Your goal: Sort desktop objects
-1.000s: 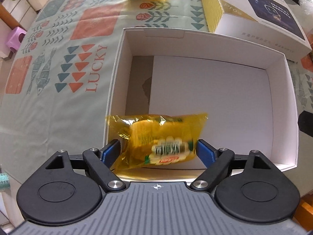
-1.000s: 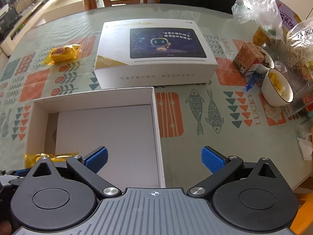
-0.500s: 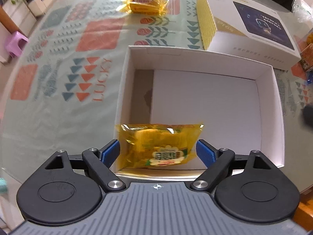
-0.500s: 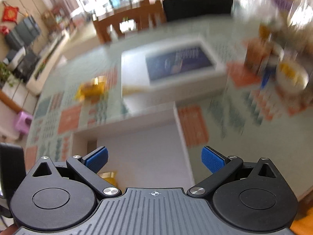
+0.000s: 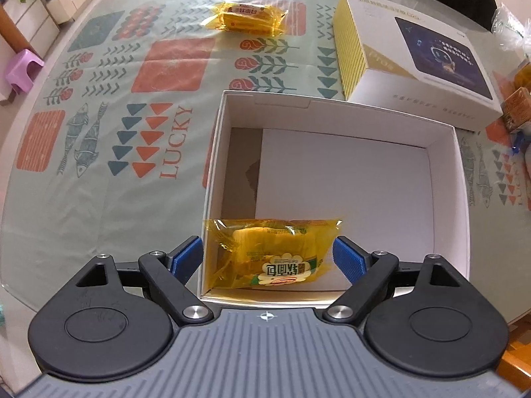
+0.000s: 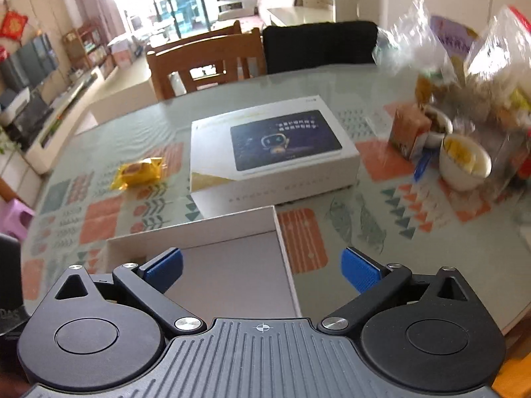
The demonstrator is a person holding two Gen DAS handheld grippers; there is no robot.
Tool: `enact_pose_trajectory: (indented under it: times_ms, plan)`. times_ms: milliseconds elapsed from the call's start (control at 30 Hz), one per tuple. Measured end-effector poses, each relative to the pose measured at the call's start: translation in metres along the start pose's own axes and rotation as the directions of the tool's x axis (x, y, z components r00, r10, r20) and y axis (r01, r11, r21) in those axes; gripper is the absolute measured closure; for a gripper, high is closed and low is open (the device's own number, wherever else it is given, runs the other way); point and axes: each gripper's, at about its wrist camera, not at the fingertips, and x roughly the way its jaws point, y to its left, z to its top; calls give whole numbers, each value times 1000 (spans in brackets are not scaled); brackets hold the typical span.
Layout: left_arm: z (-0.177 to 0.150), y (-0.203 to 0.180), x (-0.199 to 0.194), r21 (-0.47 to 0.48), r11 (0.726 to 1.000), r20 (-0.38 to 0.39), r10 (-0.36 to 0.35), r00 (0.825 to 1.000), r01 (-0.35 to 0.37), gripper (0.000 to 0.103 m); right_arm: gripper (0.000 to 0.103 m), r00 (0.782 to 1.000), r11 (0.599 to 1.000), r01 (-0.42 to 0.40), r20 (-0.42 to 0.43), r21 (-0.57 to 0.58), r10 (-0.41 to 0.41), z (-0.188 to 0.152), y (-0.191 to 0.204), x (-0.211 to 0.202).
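Note:
A yellow bread packet lies in the near left corner of the open white box. My left gripper is open above that packet, its blue pads clear of the wrapper on both sides. A second yellow packet lies on the tablecloth beyond the box; it also shows in the right wrist view. My right gripper is open and empty, raised over the near right part of the white box.
A closed white product box stands behind the open box, also in the right wrist view. A bowl, a small carton and plastic bags crowd the right side. Chairs stand beyond the table.
The left gripper has let go of the yellow packet, which now rests in the box, and has drawn back. The right gripper has tilted upward and looks further across the table.

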Motion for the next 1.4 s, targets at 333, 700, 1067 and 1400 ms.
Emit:
enact_pose_trajectory:
  times_ms: [333,700,1067,1400]
  plan:
    - [10,0,-17,9,999,74,44,996,-45,0,0,1000,1000,23,-19,-16,-23,18,10,22]
    - [50,19,-21,-71,997,97,44,994,-37,0,0,1000,998,10,24,-68,-8,42,21,17]
    - [106,35,-17,-100,993,125,74,989,-61,0,0,999,992,-37,19,-119,39,91,65,59]
    - [157,61,3,-115,989,117,107,987,-94,0,0,996,980,-82,-37,-183,77,130,116,111]
